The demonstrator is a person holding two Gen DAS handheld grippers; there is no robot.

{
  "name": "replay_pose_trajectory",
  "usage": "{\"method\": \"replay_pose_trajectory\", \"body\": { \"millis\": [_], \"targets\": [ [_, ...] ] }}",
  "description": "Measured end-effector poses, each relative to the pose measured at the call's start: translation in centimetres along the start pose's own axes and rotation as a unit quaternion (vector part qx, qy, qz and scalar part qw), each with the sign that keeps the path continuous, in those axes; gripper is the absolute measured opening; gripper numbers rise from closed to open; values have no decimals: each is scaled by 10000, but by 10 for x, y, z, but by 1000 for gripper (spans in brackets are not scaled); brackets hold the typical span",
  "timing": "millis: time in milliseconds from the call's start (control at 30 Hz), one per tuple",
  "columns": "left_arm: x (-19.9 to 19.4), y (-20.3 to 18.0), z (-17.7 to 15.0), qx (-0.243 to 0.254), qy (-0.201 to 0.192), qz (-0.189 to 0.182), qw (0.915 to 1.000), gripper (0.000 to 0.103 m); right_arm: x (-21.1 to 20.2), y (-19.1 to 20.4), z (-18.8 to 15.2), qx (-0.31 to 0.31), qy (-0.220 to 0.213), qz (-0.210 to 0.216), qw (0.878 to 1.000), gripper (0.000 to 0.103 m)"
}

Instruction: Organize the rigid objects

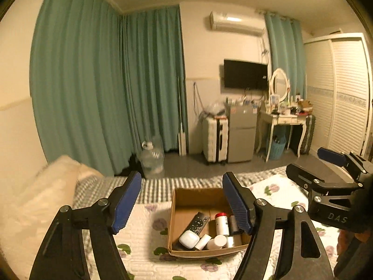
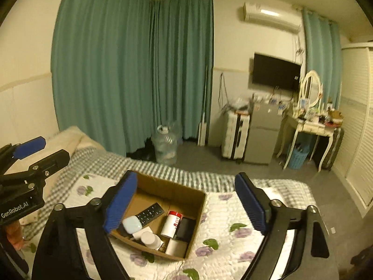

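A brown cardboard box (image 1: pixel 186 198) (image 2: pixel 177 191) sits on the bed's floral quilt. In it lie a black remote (image 1: pixel 198 222) (image 2: pixel 150 213), a white bottle with a red cap (image 1: pixel 221 222) (image 2: pixel 171 224), a pale rounded case (image 1: pixel 188 239) (image 2: pixel 132 225), white jars (image 1: pixel 216 241) (image 2: pixel 150 238) and a dark object (image 2: pixel 185 229). My left gripper (image 1: pixel 181 203) is open and empty above the box's near side. My right gripper (image 2: pixel 186 206) is open and empty above the box; it also shows in the left wrist view (image 1: pixel 310 165).
The floral quilt (image 2: pixel 233 212) covers a checked bed sheet (image 1: pixel 158 186). A cream pillow (image 1: pixel 46 186) lies at the left. Beyond the bed stand a water jug (image 1: pixel 151 158), a white suitcase (image 1: pixel 214 140), a small fridge (image 1: pixel 241 135) and a dressing table (image 1: pixel 284 119).
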State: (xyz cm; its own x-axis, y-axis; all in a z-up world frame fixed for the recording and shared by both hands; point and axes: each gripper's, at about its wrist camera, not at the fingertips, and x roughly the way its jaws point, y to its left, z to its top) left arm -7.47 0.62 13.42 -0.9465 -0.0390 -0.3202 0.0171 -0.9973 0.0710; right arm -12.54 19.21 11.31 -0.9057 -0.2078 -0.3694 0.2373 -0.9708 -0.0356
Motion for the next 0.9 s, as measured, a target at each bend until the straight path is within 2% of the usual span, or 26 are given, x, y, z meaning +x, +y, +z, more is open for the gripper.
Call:
{"method": "replay_pose_trajectory", "body": {
  "millis": [167,300,467,567,700,800,900],
  "targets": [
    [-48,1,8,60,-248,1,9997,80,-68,11,15,-72,-321,-228,9992,102],
    [-65,-5,1,226,-279,-7,9994,81,-100,22,15,-125,-416,-287,9986,103],
    [-64,-7,-31,334,-280,-43,9990,81,-115,25,-7,-9,-422,-183,9989,103],
    [-50,-5,-59,210,-192,-70,9996,81,-103,26,-32,105,-308,-171,9993,103],
    [-24,1,-109,108,-9,83,9999,81,-70,29,-77,166,-291,-50,9994,103],
    [1,4,-140,26,260,186,9995,81,-38,28,-107,144,-34,-85,9999,103],
    [17,3,-155,-83,445,164,9988,81,-11,26,-132,283,195,-152,9993,103]
  ]
}}
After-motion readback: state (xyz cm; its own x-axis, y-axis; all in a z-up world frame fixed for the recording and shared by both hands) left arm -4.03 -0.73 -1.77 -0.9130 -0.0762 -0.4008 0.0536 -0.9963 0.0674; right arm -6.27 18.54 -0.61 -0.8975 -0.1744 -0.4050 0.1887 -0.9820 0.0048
